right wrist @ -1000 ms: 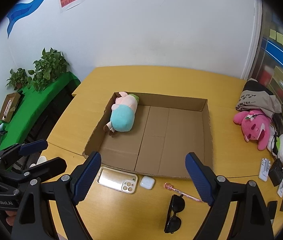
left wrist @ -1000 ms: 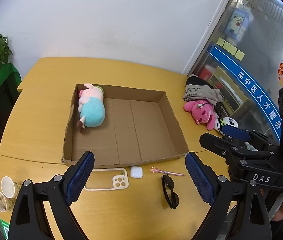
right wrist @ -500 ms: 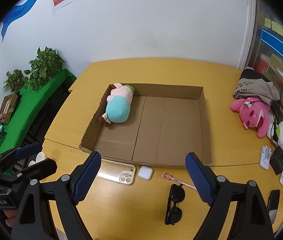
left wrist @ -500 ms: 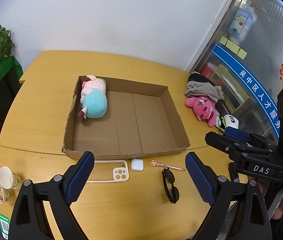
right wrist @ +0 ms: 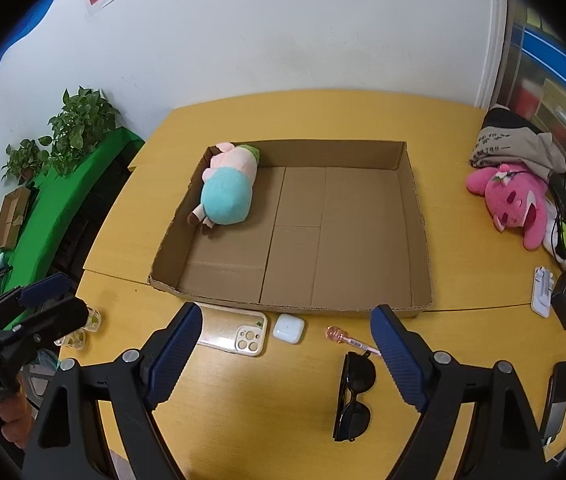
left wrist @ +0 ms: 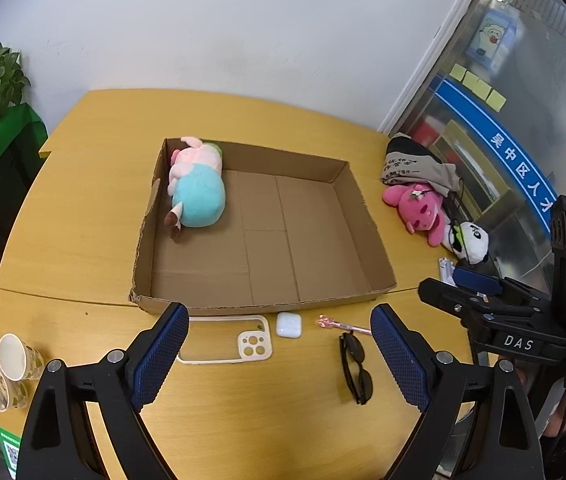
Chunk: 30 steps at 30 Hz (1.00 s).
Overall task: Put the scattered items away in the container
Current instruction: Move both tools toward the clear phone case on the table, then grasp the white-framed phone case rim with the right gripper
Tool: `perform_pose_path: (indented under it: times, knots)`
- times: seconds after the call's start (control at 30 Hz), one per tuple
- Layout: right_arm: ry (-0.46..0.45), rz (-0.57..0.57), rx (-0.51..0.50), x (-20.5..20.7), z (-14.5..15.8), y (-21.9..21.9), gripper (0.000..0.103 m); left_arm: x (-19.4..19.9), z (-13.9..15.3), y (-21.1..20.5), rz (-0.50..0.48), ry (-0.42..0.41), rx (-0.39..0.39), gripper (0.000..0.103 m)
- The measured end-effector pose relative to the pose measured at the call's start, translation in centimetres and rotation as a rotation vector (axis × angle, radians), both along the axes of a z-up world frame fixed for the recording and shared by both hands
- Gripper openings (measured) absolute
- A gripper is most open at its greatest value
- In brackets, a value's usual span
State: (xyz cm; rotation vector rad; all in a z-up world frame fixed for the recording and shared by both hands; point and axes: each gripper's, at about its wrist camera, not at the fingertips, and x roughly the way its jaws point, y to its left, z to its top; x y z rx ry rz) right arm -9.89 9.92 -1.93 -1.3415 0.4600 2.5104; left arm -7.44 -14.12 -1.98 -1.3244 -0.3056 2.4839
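Both cameras are sitting higher than a second ago. Left gripper [left wrist: 279,356] and right gripper [right wrist: 285,354] are hovering with jaws apart, holding nothing. Phone case [left wrist: 225,339], earbud case [left wrist: 288,324], pen [left wrist: 343,325] and sunglasses [left wrist: 356,366] are lying just before the box [left wrist: 375,256]; plush pig [left wrist: 197,192] is lying inside.

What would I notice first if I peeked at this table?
Probably the big cardboard box in the middle, with a pink-and-teal plush pig lying in its far left corner. In front of the box sit a phone case, a white earbud case, a pink pen and black sunglasses.
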Motion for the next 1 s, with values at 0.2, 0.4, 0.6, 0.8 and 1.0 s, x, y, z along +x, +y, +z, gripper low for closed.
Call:
perform_pose_path:
  times: [0.2, 0.4, 0.6, 0.8, 1.0]
  knots:
    - [-0.071, -0.016, -0.046, -0.7, -3.6, 1.3, 0.087, -1.3, -3.1, 0.0, -0.021, -0.073, -0.02, 0.095]
    - [-0.135, 0.021, -0.079, -2.5, -7.6, 0.7, 0.087, -3.5, -7.1, -0.5, -0.015, -0.155, -0.04, 0.095]
    - [-0.196, 0.091, -0.11, -4.6, -13.0, -0.4, 0.087, -6.2, -12.6, -1.0, -0.024, -0.252, -0.045, 0.088]
    - [-0.281, 0.103, -0.229, -6.2, -18.3, -1.3, 0.086, -7.4, -19.3, -2.2, -0.007, -0.386, -0.059, 0.073]
    - [-0.357, 0.001, -0.303, -7.5, -22.6, -1.6, 0.076, -7.5, -23.5, -3.2, 0.033, -0.44, -0.047, 0.062]
